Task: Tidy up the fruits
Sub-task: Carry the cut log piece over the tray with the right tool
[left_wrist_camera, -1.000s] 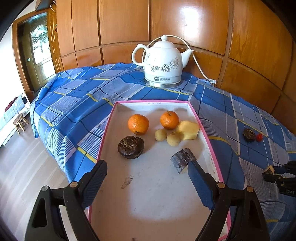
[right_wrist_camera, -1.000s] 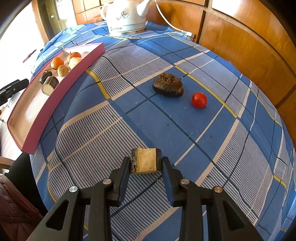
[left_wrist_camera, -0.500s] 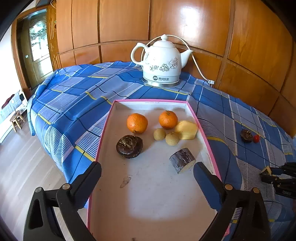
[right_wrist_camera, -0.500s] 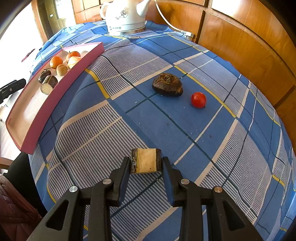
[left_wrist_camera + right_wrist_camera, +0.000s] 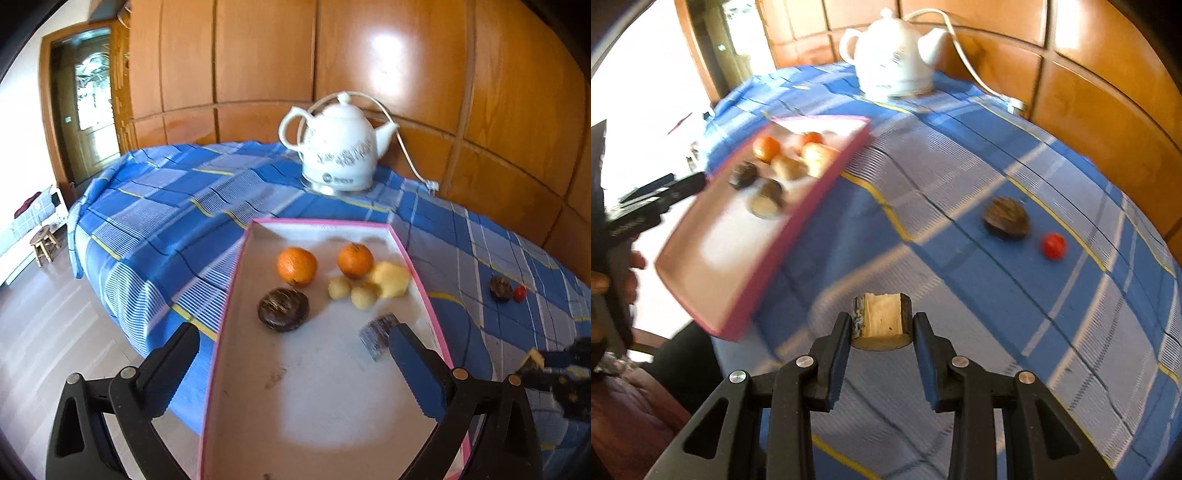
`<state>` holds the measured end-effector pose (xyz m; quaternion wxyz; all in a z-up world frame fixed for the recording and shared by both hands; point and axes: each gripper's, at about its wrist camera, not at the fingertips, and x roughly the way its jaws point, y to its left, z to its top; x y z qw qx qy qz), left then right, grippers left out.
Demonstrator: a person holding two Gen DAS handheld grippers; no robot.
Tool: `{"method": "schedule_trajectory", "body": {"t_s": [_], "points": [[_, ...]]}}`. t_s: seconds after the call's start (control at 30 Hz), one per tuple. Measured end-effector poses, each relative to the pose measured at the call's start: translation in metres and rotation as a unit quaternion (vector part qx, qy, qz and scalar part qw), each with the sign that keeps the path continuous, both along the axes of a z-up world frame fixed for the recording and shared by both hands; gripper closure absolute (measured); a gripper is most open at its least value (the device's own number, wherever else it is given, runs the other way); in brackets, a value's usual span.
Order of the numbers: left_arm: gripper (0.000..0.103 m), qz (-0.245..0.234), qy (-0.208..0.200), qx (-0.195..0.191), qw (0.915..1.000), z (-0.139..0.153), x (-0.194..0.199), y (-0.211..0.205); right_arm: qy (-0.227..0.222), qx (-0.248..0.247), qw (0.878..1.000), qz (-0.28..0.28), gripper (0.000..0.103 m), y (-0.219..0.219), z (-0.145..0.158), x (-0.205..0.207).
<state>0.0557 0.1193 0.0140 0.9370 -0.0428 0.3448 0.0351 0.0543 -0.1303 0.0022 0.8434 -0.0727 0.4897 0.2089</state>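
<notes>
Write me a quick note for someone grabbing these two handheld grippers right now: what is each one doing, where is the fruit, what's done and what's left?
Left gripper: its jaws have just been opening, now wide and empty over the pink tray.
Right gripper: shut on a cut dark-skinned chunk, lifted above the blue cloth.
Done: in the tray lie two oranges, a dark round fruit, two small pale fruits, a yellow piece and another cut chunk.
Left: bring the held chunk to the tray, then the dark fruit and small red fruit lying on the cloth.
</notes>
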Motion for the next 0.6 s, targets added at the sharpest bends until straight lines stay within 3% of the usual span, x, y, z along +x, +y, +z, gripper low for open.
{"method": "schedule_trajectory", "body": {"t_s": [0.3, 0.6], "points": [[0.000, 0.011, 0.001, -0.020, 0.9997, 0.000, -0.005, 0.022, -0.010, 0.049, 0.997, 0.063, 0.069, 0.067, 0.018, -0.003], [0.000, 0.022, 0.016, -0.018, 0.9995, -0.004, -0.004, 0.032, -0.007, 0.045, 0.994, 0.098, 0.069, 0.111, 0.014, 0.003]]}}
